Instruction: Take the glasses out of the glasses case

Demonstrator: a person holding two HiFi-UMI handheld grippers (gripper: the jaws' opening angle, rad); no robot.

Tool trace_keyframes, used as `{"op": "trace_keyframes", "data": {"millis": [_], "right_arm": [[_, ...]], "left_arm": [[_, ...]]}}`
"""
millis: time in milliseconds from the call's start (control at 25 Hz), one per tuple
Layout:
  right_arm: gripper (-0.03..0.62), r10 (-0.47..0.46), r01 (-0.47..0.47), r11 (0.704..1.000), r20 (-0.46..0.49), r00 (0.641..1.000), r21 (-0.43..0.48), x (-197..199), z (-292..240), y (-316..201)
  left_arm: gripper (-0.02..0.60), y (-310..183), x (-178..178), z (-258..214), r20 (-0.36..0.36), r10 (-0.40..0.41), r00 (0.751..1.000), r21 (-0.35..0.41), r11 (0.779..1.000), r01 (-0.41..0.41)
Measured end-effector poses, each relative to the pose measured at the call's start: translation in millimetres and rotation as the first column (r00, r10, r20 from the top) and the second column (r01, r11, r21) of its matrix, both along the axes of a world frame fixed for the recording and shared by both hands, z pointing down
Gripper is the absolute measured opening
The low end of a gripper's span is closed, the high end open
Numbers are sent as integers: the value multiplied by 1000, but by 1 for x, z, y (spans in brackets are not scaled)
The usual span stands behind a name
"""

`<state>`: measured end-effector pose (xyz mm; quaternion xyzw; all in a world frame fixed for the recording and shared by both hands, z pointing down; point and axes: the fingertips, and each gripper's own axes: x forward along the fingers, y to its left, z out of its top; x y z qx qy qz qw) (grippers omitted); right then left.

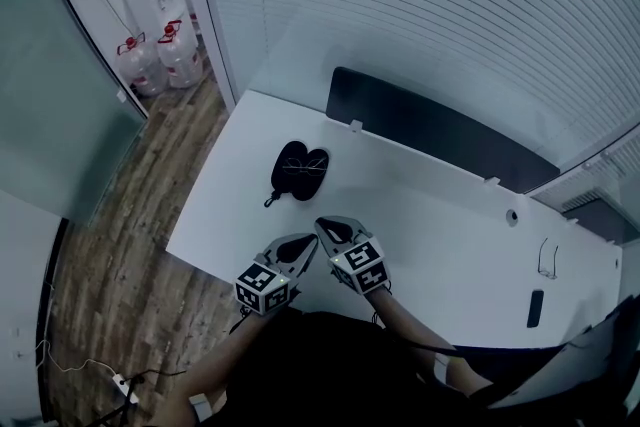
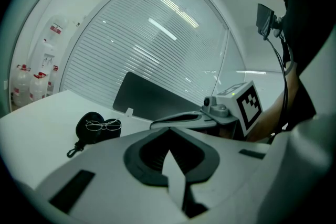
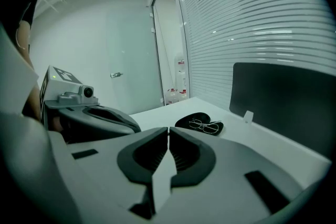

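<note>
Item: glasses case (image 1: 298, 170), black, lying open on the white worktop (image 1: 430, 235), above centre-left of the head view. A short strap with a clip trailed from its lower left end.

Contents: glasses (image 1: 300, 167), thin wire frame, resting across the two open halves. Their long axis ran roughly left to right in the frame. They were not yet lifted and nothing touched them.

Left tool (image 1: 303, 245): jaws together, nothing between them, held low in the frame near the worktop's front edge.

Right tool (image 1: 326, 226): jaws likewise closed on nothing, just beside the left one (the two tips nearly met).

Relation governing the next move: the case lay apart from both tools, straight up the frame from their tips and a little to the left. The right tool's tip looked marginally the nearer. Either tool would need to spread its jaws and travel forward across bare worktop. The frame's long axis lay broadly crosswise to that approach.
</note>
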<state>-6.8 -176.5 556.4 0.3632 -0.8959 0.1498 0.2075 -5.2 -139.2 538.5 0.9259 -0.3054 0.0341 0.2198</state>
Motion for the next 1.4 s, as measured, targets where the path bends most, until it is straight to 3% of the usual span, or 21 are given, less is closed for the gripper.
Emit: {"op": "trace_keyframes", "data": {"millis": [280, 520, 960, 1400], "right_arm": [[18, -2, 2, 1000, -23, 1000, -14, -3, 2, -21], [18, -57, 53, 998, -109, 992, -38, -6, 13, -40], [23, -130, 111, 990, -247, 960, -92, -11, 34, -70], [66, -212, 167, 975, -370, 905, -149, -9, 57, -97]], "left_arm": [[6, -23, -2, 1, -14, 2, 1000, -8, 1000, -2], [6, -41, -5, 10, -42, -42, 998, -60, 997, 39], [6, -71, -9, 26, -67, -84, 994, -136, 988, 74], [6, -87, -5, 43, -103, -97, 990, -175, 981, 78]]}}
